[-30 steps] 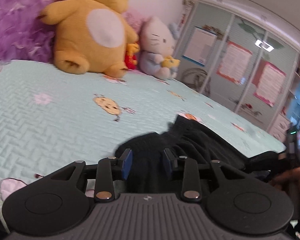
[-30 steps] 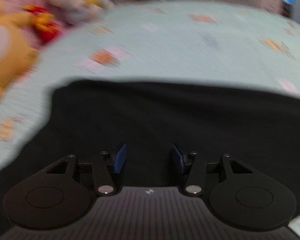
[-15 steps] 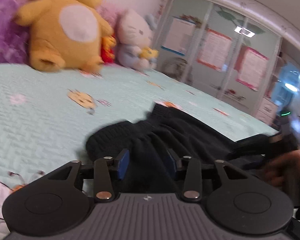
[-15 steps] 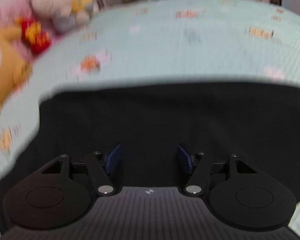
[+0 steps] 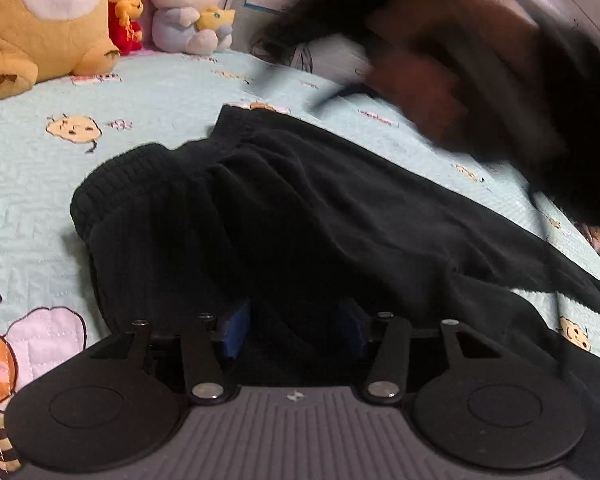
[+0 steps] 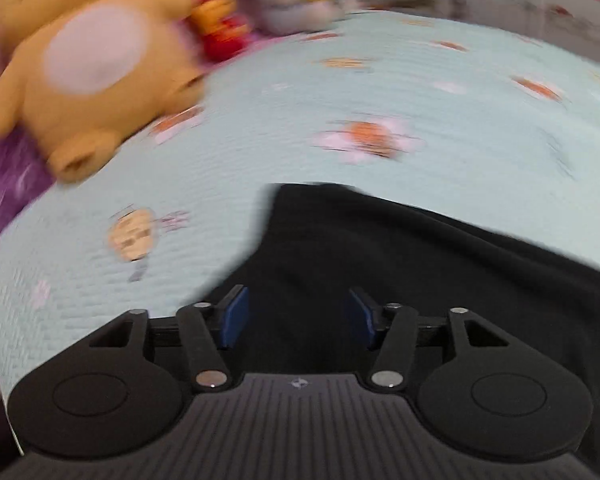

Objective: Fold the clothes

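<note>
**Black garment spread on the quilt, both grippers over it**

Where the ribbed waistband bunches at the left, lies dark and gathered: black knit garment [image 5: 308, 208], thick corduroy-like ribs, spread across the mint quilted bedspread [image 5: 32, 184] and trailing off to a loose point at the right. Looks plain, without logo, label or readable writing; only printed bees and chick faces on the quilt.

Further left, propped against the headboard end: yellow plush [image 5: 40, 28] with a white belly, small red doll [image 5: 126, 24], white cat plush [image 5: 188, 4] hugging a little yellow toy. Behind, cabinet doors with pink posters, print too small to read.

Left gripper [image 5: 296, 324]: jaws opening, blue pads partly buried under a fold of the cloth, not pinching it. To the upper right, blurred hand [image 5: 432, 92] and dark sleeve blocking the cabinets.

Right gripper [image 6: 298, 314]: jaws parted, hovering above the garment's edge [image 6: 420, 264], nothing clamped; whole view smeared by motion.
</note>
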The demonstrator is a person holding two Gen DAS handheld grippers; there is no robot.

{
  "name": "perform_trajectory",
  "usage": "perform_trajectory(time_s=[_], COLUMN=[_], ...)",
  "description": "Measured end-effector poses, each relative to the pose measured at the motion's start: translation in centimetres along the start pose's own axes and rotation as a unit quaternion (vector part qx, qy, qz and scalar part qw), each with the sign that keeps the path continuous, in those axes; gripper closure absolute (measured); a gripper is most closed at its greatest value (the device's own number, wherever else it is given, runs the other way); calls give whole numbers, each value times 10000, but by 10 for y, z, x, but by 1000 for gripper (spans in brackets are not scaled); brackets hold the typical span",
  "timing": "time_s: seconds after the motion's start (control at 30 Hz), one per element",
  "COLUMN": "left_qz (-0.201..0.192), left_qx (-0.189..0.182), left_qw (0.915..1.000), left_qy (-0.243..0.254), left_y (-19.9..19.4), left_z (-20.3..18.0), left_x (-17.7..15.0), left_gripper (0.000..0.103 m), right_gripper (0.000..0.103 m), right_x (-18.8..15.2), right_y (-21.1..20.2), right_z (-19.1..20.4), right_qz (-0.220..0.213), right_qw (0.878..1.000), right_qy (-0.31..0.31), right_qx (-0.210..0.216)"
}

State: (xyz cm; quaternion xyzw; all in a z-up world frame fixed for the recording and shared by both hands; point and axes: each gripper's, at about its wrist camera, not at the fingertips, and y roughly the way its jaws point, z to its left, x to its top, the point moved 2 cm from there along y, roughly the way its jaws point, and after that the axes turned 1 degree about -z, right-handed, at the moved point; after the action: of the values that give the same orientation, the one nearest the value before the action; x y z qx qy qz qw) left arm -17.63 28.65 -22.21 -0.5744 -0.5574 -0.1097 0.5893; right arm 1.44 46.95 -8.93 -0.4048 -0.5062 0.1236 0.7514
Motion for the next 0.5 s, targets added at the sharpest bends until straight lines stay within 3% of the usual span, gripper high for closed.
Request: perform_trajectory(time_s=[0.03,0.13,0.23,0.3,0.4,0.47,0.5], left_qz=[16,50,20,-38,-75,-93,-102], left_qx=[-35,-196,-297,-268,-264,-263,-263], left_qw=[10000,9992,9971,9958,9946,9941,9938], left_qy=[-38,-331,-706,-870,-997,-1052,-1079], left_y=[0,0,-2,-6,-6,-6,-6], left_z=[2,14,26,31,37,39,40], left_x=[1,7,12,11,12,12,12], left_gripper=[51,50,50,50,50,50,50], right_gripper=[36,35,36,44,53,69,72], right_x=[10,26,21,9,0,0,2], right_y=[12,57,96,104,97,87,75], right_z=[19,70,87,83,70,64,61], right_qz=[149,851,1464,1688,1702,1593,1468], right_qw=[9998,9950,9830,9772,9786,9826,9856], right_qy=[-90,-471,-766,-647,-414,-256,-120], right_qx=[-9,-231,-796,-1111,-1083,-921,-829])
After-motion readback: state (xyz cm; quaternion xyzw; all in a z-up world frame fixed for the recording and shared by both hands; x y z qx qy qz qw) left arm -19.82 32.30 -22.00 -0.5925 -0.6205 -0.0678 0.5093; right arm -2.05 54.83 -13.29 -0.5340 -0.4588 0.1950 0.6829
